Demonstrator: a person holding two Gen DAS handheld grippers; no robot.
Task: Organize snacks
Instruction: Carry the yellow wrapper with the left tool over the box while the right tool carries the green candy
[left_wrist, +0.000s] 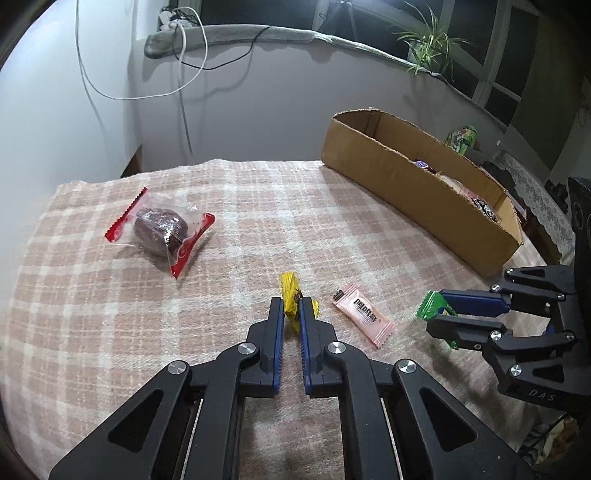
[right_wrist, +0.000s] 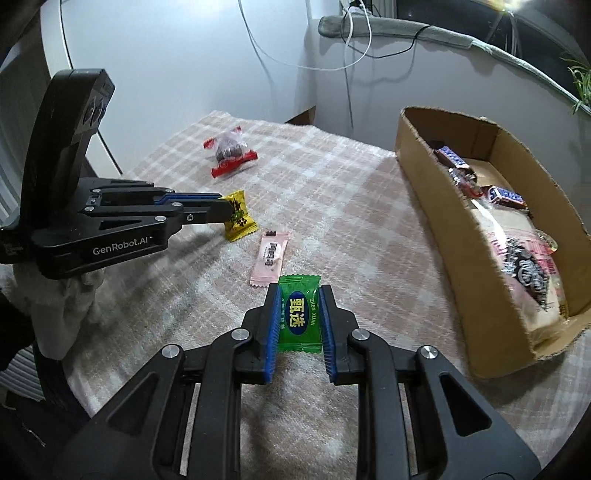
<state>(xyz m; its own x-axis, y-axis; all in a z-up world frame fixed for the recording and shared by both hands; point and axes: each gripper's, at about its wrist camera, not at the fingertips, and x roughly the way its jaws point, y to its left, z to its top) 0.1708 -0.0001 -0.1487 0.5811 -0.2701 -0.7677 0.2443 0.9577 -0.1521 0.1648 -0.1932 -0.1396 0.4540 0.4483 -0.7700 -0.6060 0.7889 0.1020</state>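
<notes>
The left tongs (left_wrist: 290, 308) are pinching a yellow candy (left_wrist: 291, 295) between their pads, just above the checked cloth (left_wrist: 236, 206) covering the bench. The right tongs (right_wrist: 298, 295) are clamping a green candy (right_wrist: 299, 314) by its sides. Between the two candies a pink sachet (right_wrist: 269, 256) is lying flat on the cloth — further back, a clear red-edged packet (left_wrist: 159, 230) is sitting alone. The cardboard box (right_wrist: 476, 236) at the right is holding chocolate bars (right_wrist: 502, 195) and a large bag (right_wrist: 524, 266).

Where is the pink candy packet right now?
The pink candy packet lies loose on the plaid cloth, between the yellow candy and the green candy.
</notes>
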